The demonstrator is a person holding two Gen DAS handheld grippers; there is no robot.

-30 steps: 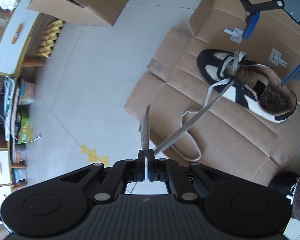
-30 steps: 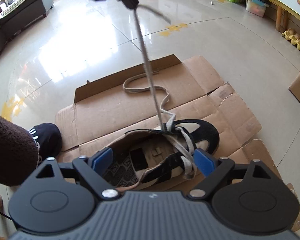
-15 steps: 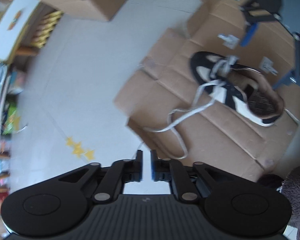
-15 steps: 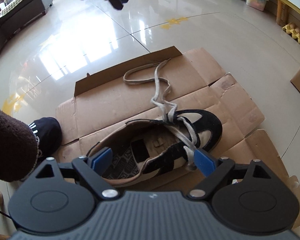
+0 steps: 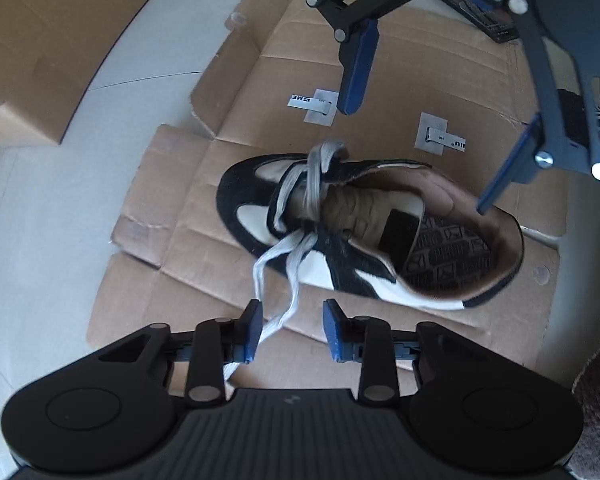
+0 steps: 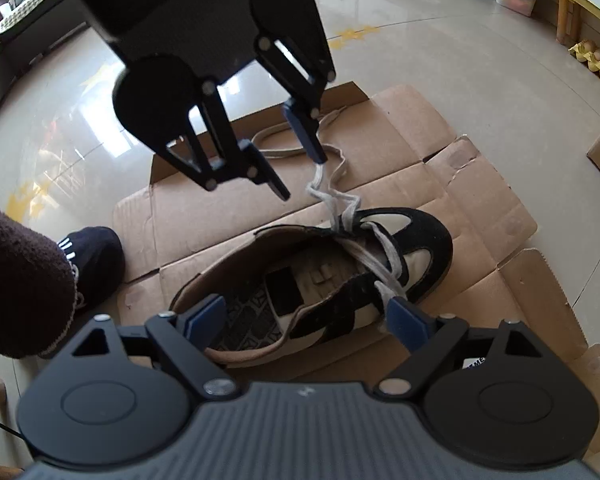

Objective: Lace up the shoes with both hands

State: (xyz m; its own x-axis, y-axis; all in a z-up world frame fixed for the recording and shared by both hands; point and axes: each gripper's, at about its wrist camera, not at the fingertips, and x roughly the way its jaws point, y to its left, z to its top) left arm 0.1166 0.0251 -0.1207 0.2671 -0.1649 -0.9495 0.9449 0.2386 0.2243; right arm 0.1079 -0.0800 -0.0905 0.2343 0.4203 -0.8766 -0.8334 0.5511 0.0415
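A black-and-cream sneaker (image 5: pixel 340 254) (image 6: pixel 432 240) lies on flattened cardboard (image 5: pixel 204 264) (image 6: pixel 220 216). Its grey lace (image 5: pixel 296 256) (image 6: pixel 332 200) is threaded through the front eyelets and trails loose off the near side. My left gripper (image 5: pixel 292 312) (image 6: pixel 302 176) points down beside the toe. Its jaws are closing, the slack lace runs between them close to the left finger (image 5: pixel 252 328), and the pads do not press on it. My right gripper (image 6: pixel 304 312) (image 5: pixel 412 160) is open wide over the shoe's heel and side, holding nothing.
A large cardboard box (image 5: pixel 40 40) stands on the tiled floor beyond the sheet. A person's dark shoe (image 6: pixel 96 256) and a brown fleece sleeve (image 6: pixel 16 280) are at the left. An egg tray (image 6: pixel 596 56) lies under a table at the right.
My left gripper let go of the taut lace, which fell slack onto the cardboard, then dropped down close to the shoe's toe side. The right gripper stayed put.
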